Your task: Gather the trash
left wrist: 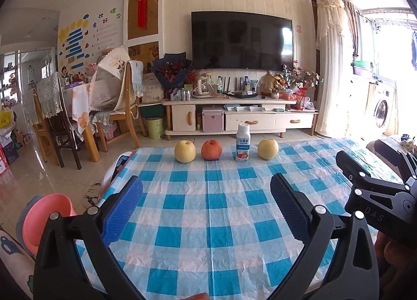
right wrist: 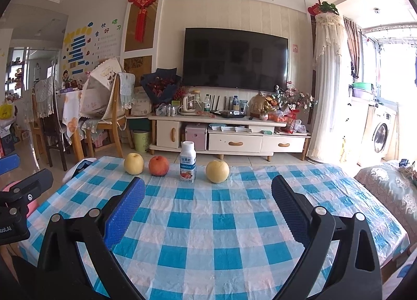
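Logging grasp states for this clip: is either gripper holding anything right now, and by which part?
Nothing is held. The left gripper and right gripper are both open over the checkered tablecloth.

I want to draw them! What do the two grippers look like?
Both match. The left gripper and right gripper have black plastic arms joined by round silver bolts. Each finger carries a flat blue pad with a bumpy, dotted grip surface. Seen from the left camera, the right gripper's body shows pale letters reading "DAS". No cables show.

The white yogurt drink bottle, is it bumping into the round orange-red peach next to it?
Apart. In the right wrist view, checkered tablecloth shows between the white yogurt drink bottle and the round orange-red peach.
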A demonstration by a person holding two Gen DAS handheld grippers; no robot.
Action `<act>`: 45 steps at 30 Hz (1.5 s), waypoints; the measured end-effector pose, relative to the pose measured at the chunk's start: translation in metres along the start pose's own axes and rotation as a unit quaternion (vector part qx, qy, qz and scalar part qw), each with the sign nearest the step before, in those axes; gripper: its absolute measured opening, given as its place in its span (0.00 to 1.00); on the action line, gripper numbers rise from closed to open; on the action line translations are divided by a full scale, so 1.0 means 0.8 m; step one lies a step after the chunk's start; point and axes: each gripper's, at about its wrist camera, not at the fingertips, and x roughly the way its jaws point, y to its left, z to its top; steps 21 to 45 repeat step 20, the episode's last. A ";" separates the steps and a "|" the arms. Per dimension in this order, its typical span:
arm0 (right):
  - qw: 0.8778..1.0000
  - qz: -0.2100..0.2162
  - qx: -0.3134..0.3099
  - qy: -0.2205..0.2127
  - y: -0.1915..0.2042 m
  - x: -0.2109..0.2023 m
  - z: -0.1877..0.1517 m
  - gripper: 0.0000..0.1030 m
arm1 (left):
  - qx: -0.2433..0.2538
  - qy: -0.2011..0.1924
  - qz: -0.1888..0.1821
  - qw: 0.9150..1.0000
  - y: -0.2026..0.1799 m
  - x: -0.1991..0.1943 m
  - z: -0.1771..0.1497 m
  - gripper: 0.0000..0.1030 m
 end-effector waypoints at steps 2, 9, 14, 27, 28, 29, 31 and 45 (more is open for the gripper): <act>1.000 0.001 -0.003 0.002 0.002 0.004 -0.002 0.94 | -0.003 0.003 -0.001 1.000 0.003 0.006 -0.002 0.96; 1.000 0.004 -0.010 0.024 0.009 0.024 -0.011 0.94 | -0.024 0.014 -0.012 1.000 0.014 0.039 -0.012 0.96; 0.998 0.007 -0.012 0.063 0.016 0.057 -0.027 0.94 | -0.037 0.048 -0.009 0.998 0.019 0.089 -0.026 0.96; 0.987 0.031 -0.001 0.155 0.026 0.133 -0.056 0.94 | -0.060 0.109 0.022 0.992 0.029 0.181 -0.059 0.96; 0.987 0.031 -0.001 0.155 0.026 0.133 -0.056 0.94 | -0.060 0.109 0.022 0.992 0.029 0.181 -0.059 0.96; 0.987 0.031 -0.001 0.155 0.026 0.133 -0.056 0.94 | -0.060 0.109 0.022 0.992 0.029 0.181 -0.059 0.96; 0.987 0.031 -0.001 0.155 0.026 0.133 -0.056 0.94 | -0.060 0.109 0.022 0.992 0.029 0.181 -0.059 0.96; 0.987 0.031 -0.001 0.155 0.026 0.133 -0.056 0.94 | -0.060 0.109 0.022 0.992 0.029 0.181 -0.059 0.96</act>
